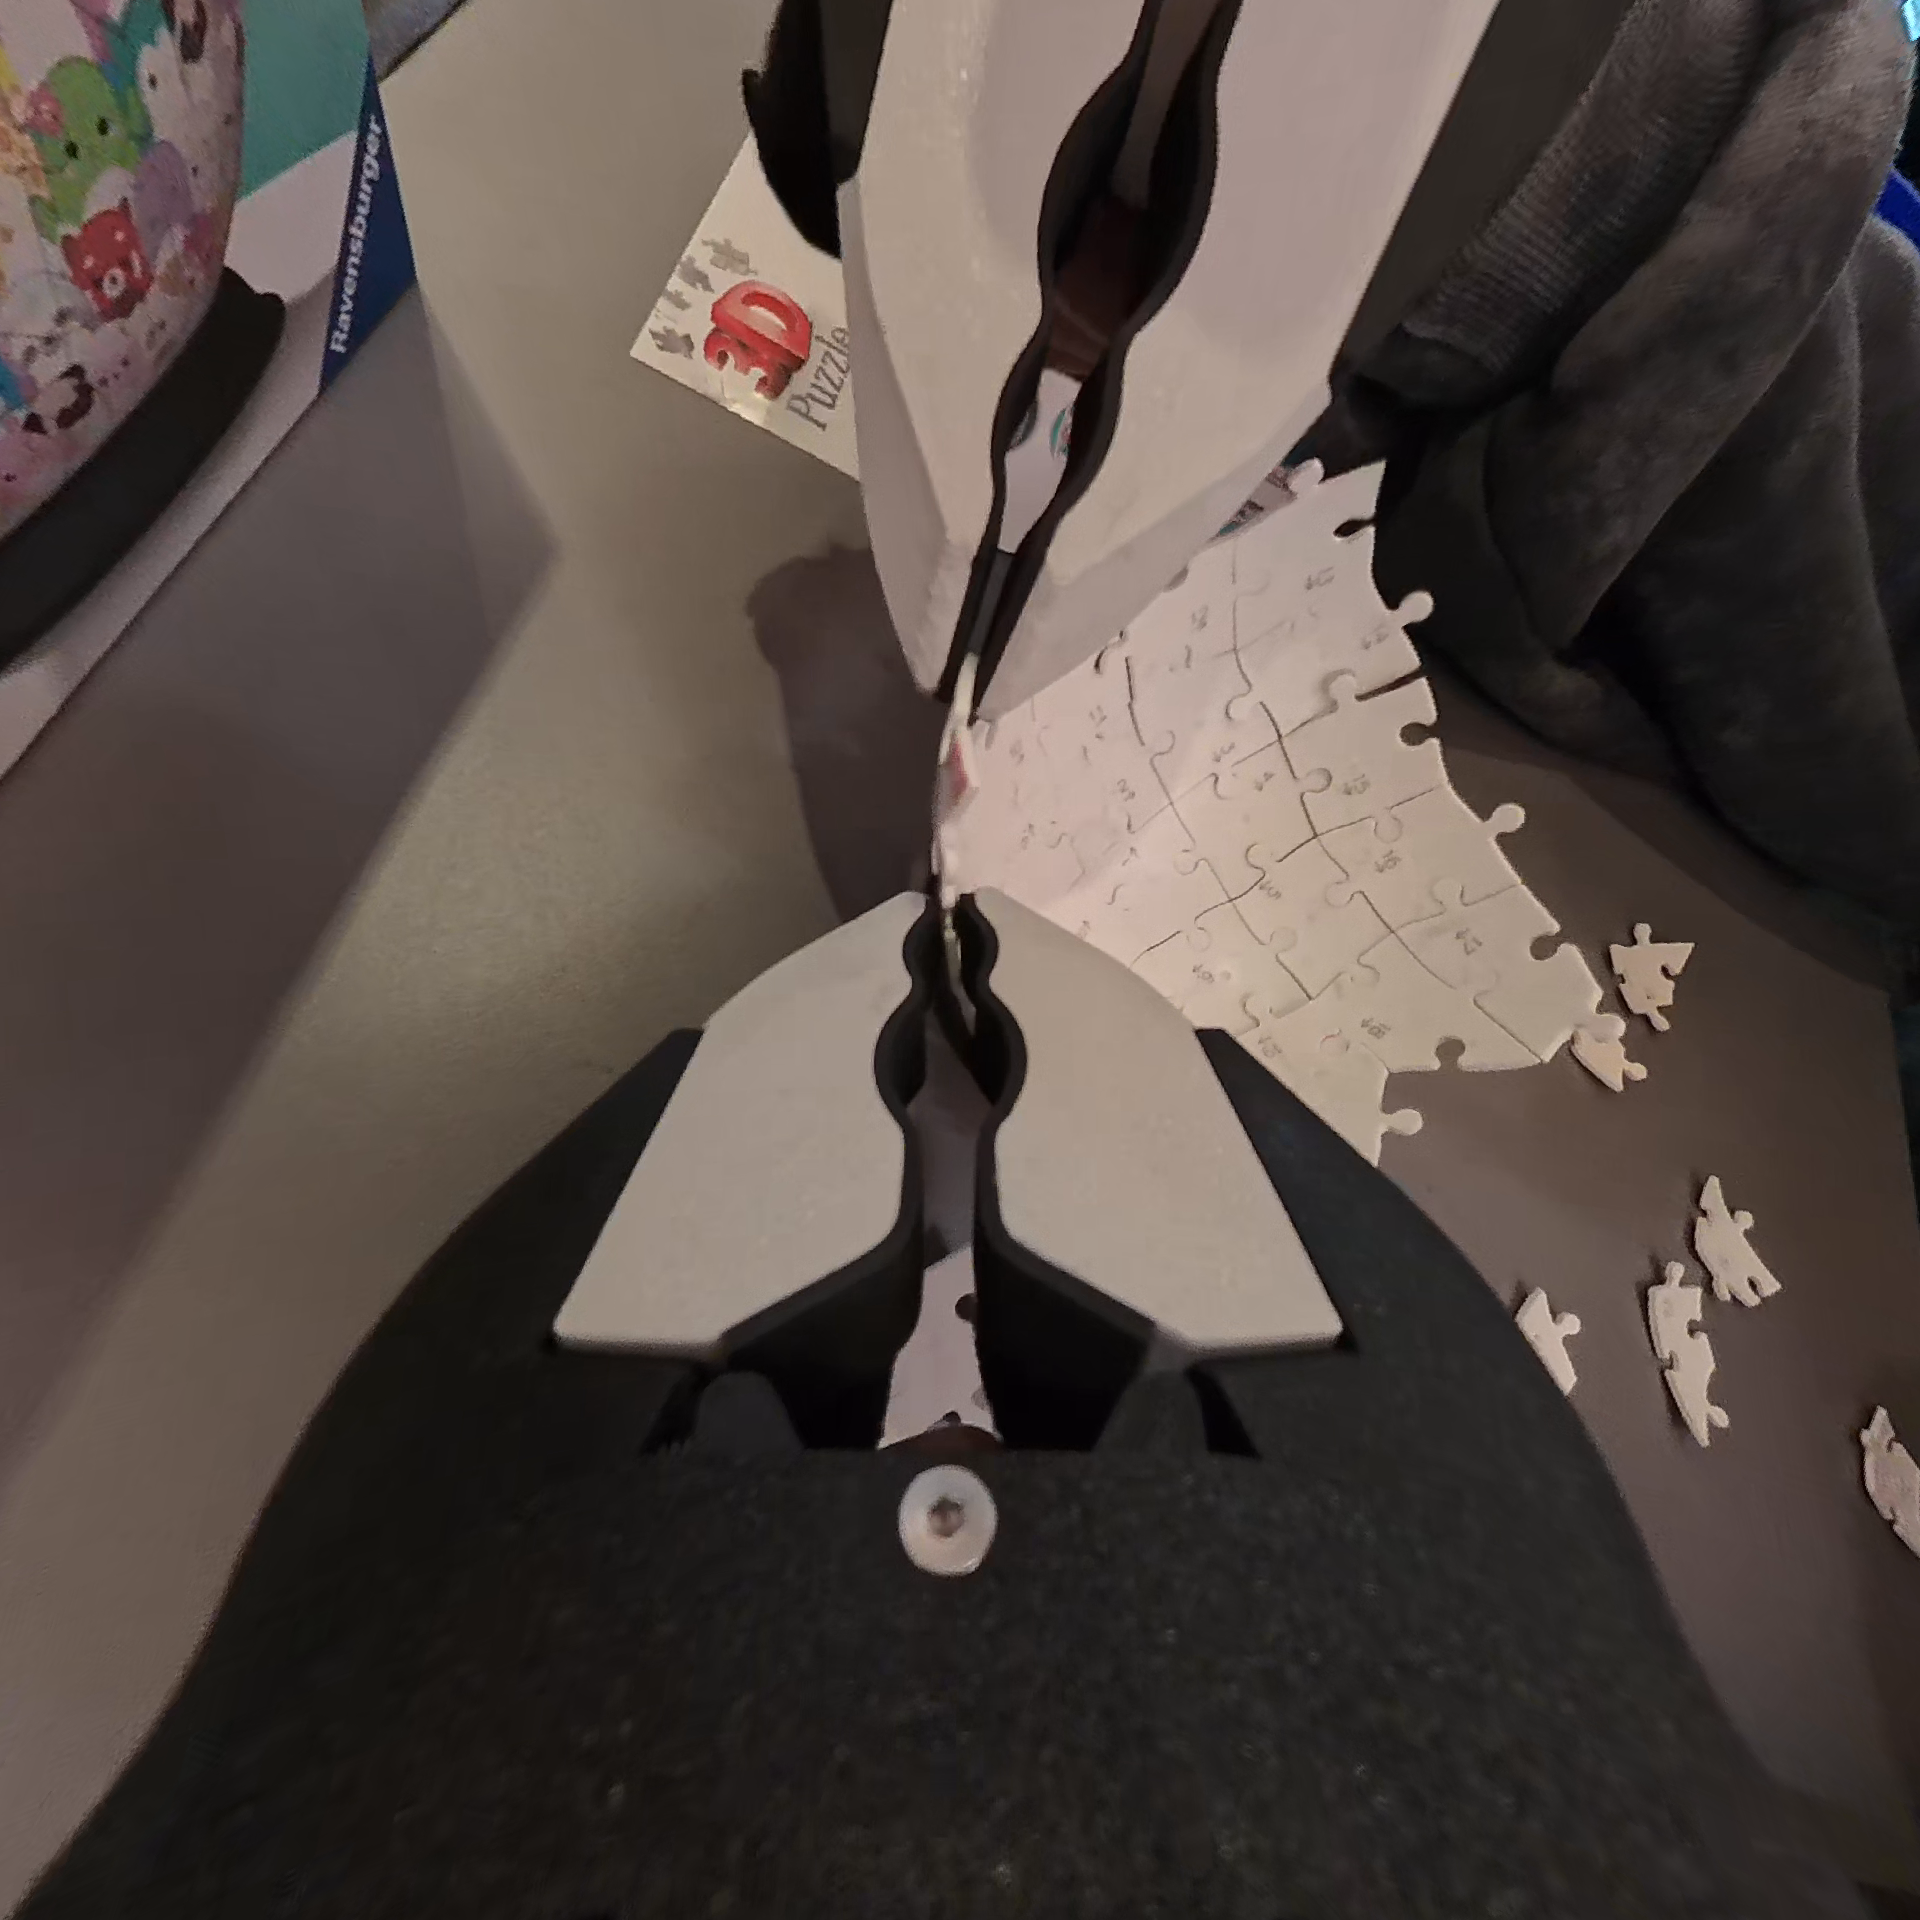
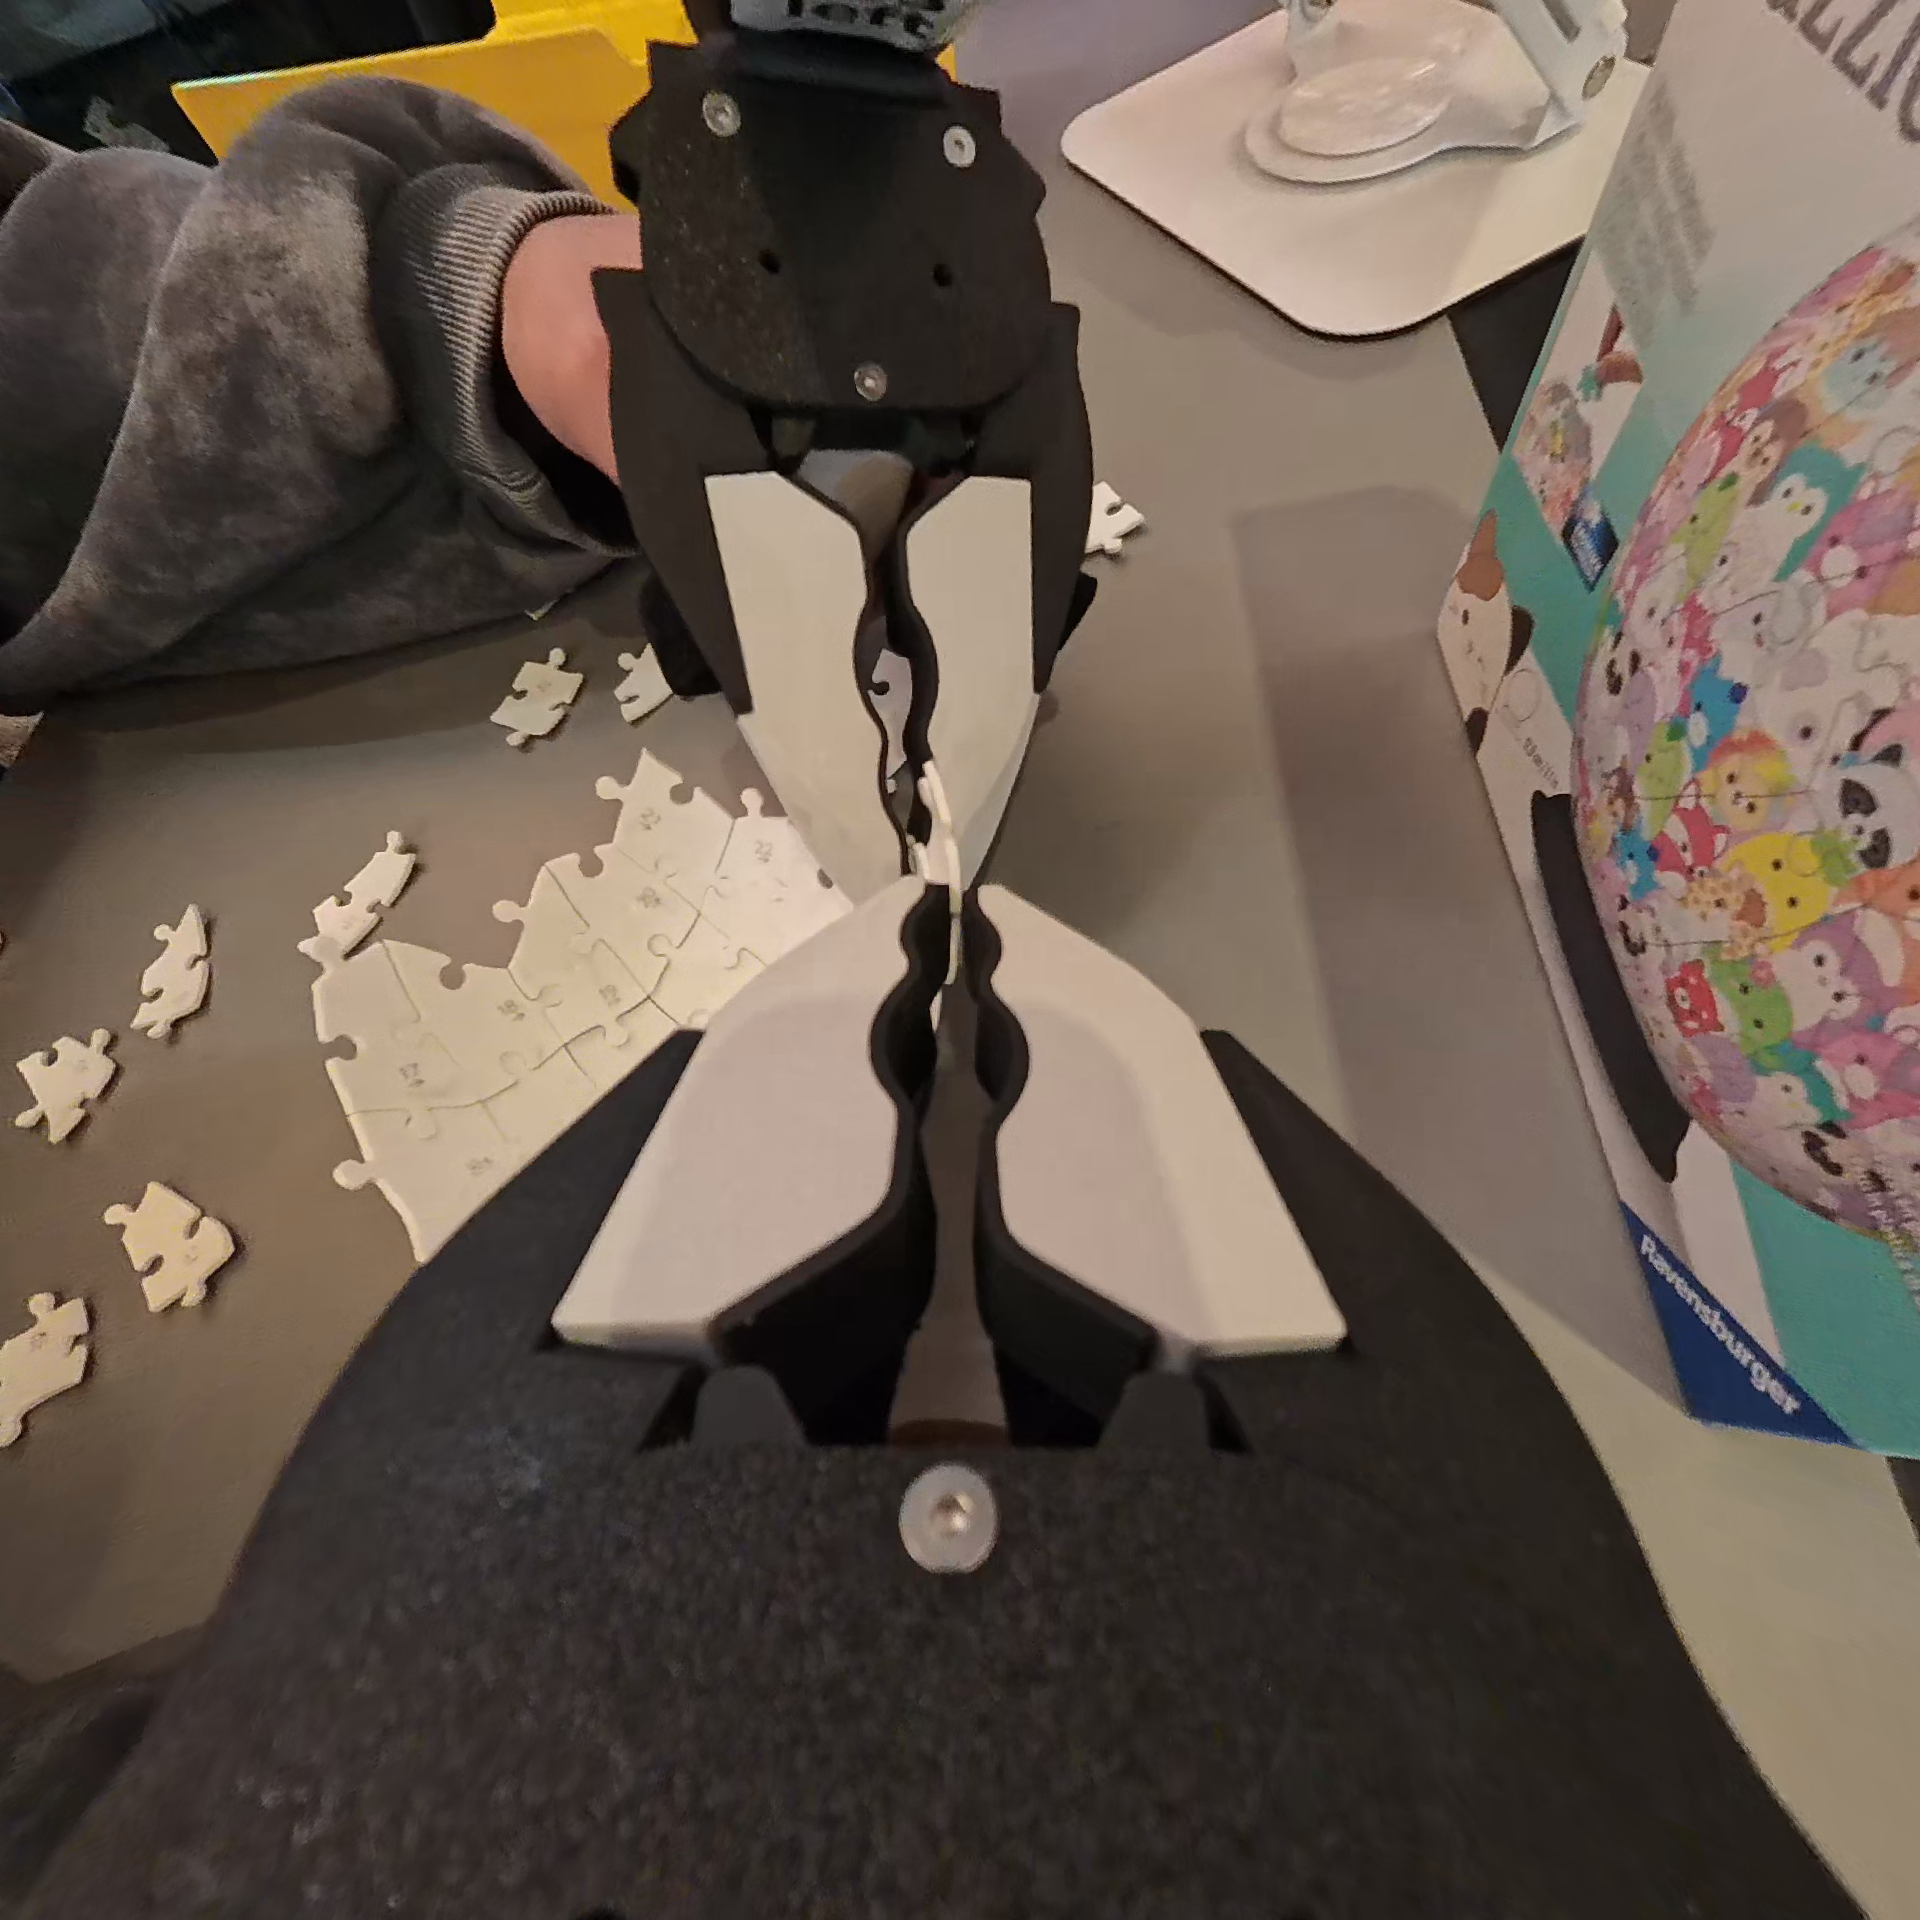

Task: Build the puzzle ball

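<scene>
My left gripper [image 1: 948, 920] and my right gripper [image 2: 948, 904] point at each other tip to tip above a grey table. Both are shut on white puzzle pieces held edge-on [image 1: 951, 790], which meet between the tips [image 2: 940, 821]. The right gripper [image 1: 966, 686] comes down from the top of the left wrist view. The left gripper [image 2: 914, 831] faces me in the right wrist view. A curved assembled section [image 1: 1330, 862] lies beside them, white numbered side up [image 2: 540, 997]. I cannot tell whether the held pieces join it.
Loose white pieces [image 1: 1683, 1320] lie scattered on the table [image 2: 171, 1242]. The puzzle box [image 1: 156, 260] stands on one side [image 2: 1714, 831]. A leaflet [image 1: 758, 343] lies behind. A grey sleeve [image 2: 260, 364], a yellow box [image 2: 416, 73] and a white stand [image 2: 1351, 156] are farther back. The grippers' ends are close to 4 cm from one another.
</scene>
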A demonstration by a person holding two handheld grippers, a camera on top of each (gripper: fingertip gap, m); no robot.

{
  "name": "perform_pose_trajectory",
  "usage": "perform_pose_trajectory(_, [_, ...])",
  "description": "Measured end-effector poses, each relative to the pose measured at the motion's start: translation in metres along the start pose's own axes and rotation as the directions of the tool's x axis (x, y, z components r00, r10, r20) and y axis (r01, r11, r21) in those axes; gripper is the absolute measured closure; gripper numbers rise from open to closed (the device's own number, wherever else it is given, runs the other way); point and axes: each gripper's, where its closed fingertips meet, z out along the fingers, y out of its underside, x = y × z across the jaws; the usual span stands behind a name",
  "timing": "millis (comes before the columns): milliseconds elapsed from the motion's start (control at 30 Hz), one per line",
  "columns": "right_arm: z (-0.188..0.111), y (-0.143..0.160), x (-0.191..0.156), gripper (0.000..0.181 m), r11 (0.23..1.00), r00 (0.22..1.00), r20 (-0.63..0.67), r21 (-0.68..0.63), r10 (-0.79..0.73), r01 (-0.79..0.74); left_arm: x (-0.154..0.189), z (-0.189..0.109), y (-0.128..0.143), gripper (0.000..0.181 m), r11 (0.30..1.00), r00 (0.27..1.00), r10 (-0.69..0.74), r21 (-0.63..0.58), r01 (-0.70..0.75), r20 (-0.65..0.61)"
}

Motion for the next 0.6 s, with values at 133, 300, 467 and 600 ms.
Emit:
perform_pose_trajectory(133, [0.0004,-0.0004,-0.002,0.179,1.0,1.0,-0.008,-0.018,-0.021,0.021,0.0002,-0.0004,0.0007,0.179,1.0,1.0,-0.001,-0.006,0.001,0.0])
perform_pose_trajectory(300, [0.0005,0.0008,-0.0016,0.179,1.0,1.0,-0.007,-0.015,-0.021,0.021,-0.0003,0.0004,0.0011,0.179,1.0,1.0,-0.008,-0.003,0.008,-0.006])
perform_pose_trajectory(467, [0.0008,0.0007,-0.0013,0.179,0.999,0.999,-0.026,-0.031,-0.044,0.043,-0.0004,0.0003,0.0013,0.179,1.0,1.0,-0.004,-0.002,0.004,-0.006])
perform_pose_trajectory(600, [0.0009,0.001,0.0006,0.179,0.996,0.995,-0.053,-0.039,-0.079,0.077,-0.0006,0.0005,0.0013,0.179,1.0,1.0,-0.009,-0.002,0.009,-0.005])
